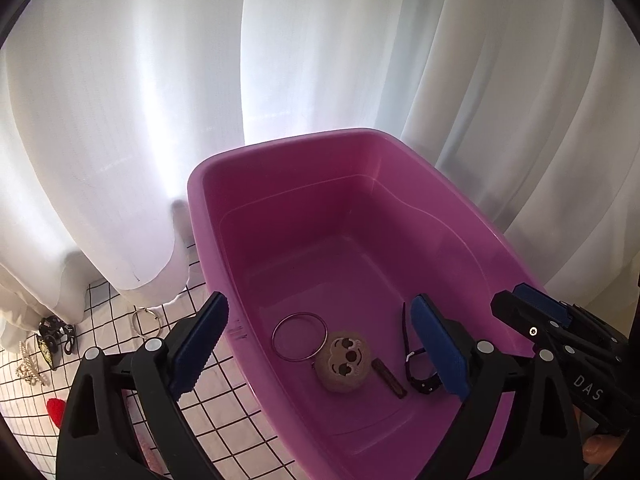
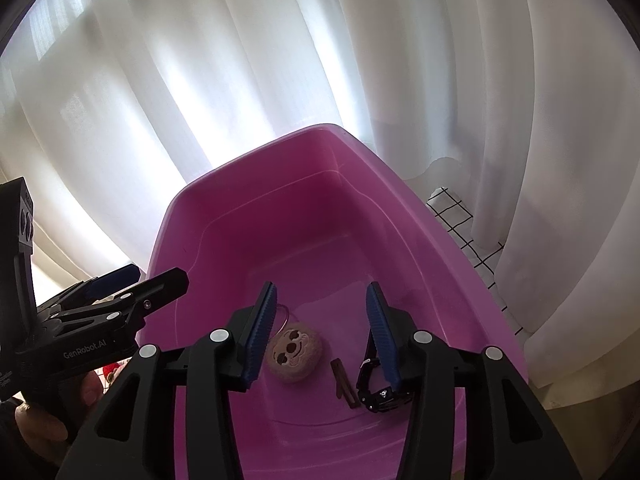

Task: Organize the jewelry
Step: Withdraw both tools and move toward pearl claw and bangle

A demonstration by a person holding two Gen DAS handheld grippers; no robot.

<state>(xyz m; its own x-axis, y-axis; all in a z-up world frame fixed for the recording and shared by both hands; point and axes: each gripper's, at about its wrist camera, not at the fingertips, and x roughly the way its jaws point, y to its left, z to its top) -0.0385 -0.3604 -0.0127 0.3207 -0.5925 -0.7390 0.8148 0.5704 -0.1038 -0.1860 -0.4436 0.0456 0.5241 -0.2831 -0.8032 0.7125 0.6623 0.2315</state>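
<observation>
Jewelry is split between two places: a thin bangle, a round embroidered charm, a brown clip and a black watch lie on the floor of the pink tub, while a metal ring, a pearl strand and dark pieces sit outside on the gridded surface. Left hand-held gripper hovers wide open across the tub's near-left rim, holding nothing; right hand-held gripper hangs open and empty over the tub's contents. I judge the loose pieces light and slippery; the ring looks stiff, best pinched across its rim, and the pearls limp, best taken mid-strand
</observation>
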